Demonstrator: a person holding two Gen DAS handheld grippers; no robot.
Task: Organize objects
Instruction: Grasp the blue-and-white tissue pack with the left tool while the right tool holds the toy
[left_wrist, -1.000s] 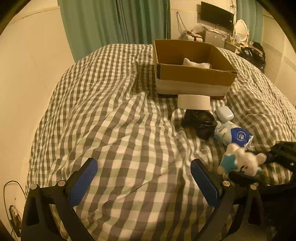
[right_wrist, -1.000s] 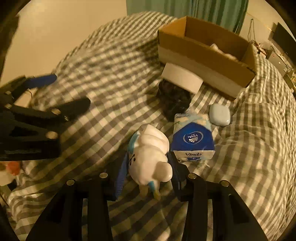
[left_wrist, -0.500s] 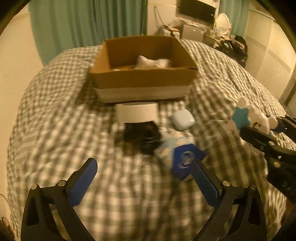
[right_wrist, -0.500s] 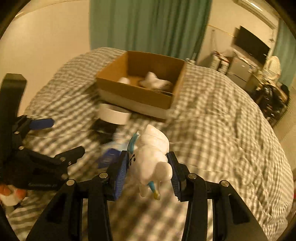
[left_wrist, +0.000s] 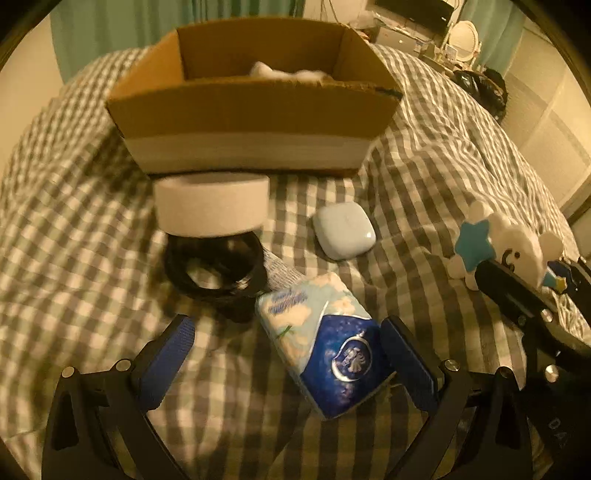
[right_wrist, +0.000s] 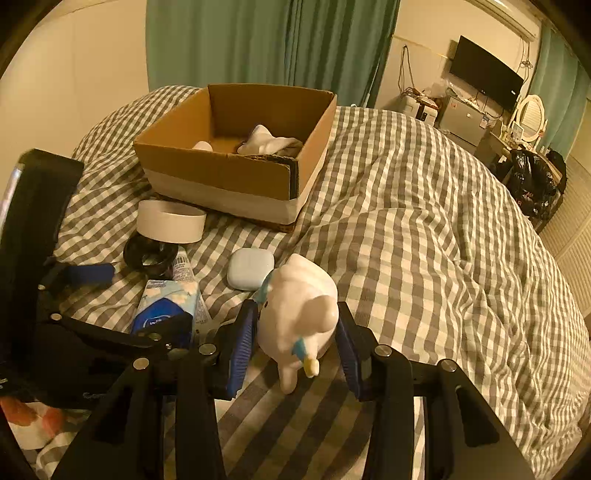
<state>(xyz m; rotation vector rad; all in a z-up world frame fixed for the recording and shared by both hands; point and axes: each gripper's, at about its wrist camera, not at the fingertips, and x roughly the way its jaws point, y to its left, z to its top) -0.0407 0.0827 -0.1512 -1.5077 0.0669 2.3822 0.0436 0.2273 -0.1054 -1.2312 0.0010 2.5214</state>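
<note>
My right gripper (right_wrist: 295, 341) is shut on a white plush toy (right_wrist: 295, 306) with blue trim, held above the checked bedspread; the same plush toy (left_wrist: 495, 240) shows at the right of the left wrist view. My left gripper (left_wrist: 284, 350) is open, its blue pads on either side of a blue-and-white tissue pack (left_wrist: 325, 343) without pressing it. The tissue pack (right_wrist: 166, 306) lies by a black coiled cable (left_wrist: 214, 266), a white tape roll (left_wrist: 210, 206) and a pale blue case (left_wrist: 343, 232). Behind them stands an open cardboard box (left_wrist: 255, 107) with white cloth inside.
The checked bedspread (right_wrist: 424, 240) stretches wide to the right of the cardboard box (right_wrist: 236, 173). Green curtains (right_wrist: 273, 40) hang behind the bed. A TV (right_wrist: 484, 75), a mirror and dark bags stand at the far right.
My left gripper swung right and down until its pads flank the tissue pack. My right gripper lifted the plush toy off the bed and turned toward the box.
</note>
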